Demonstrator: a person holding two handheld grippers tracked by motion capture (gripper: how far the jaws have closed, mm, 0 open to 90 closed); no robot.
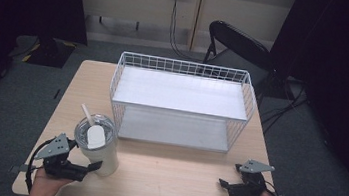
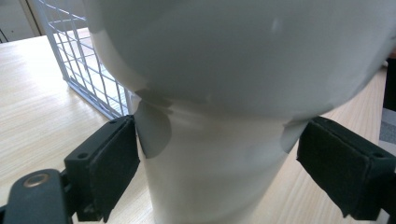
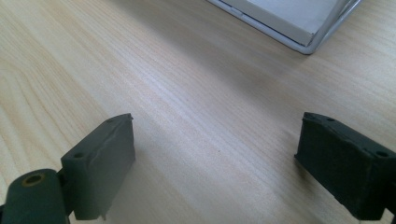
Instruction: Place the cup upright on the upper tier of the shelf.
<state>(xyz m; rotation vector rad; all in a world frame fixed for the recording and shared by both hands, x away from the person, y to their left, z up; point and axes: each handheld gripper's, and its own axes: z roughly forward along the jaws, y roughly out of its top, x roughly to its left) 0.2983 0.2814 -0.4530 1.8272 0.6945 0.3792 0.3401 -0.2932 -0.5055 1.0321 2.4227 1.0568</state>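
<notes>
From above, my left tongs (image 1: 96, 165) reach to the base of the white tumbler (image 1: 100, 150), just at their tips; its lid with straw hides the cup's near wall. My right tongs (image 1: 223, 183) lie apart, on the bare table (image 1: 172, 178).

Along my left tongs, the tumbler stands between the spread jaws, one pad (image 2: 114, 163) touching, the other just beside; the top is cut off.

Along my right tongs, jaws are released wide; a corner of the wire basket (image 3: 308, 39) is ahead.

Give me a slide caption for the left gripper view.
Open left gripper straddling a white tapered tumbler on a light wooden table, white wire rack behind.
</notes>
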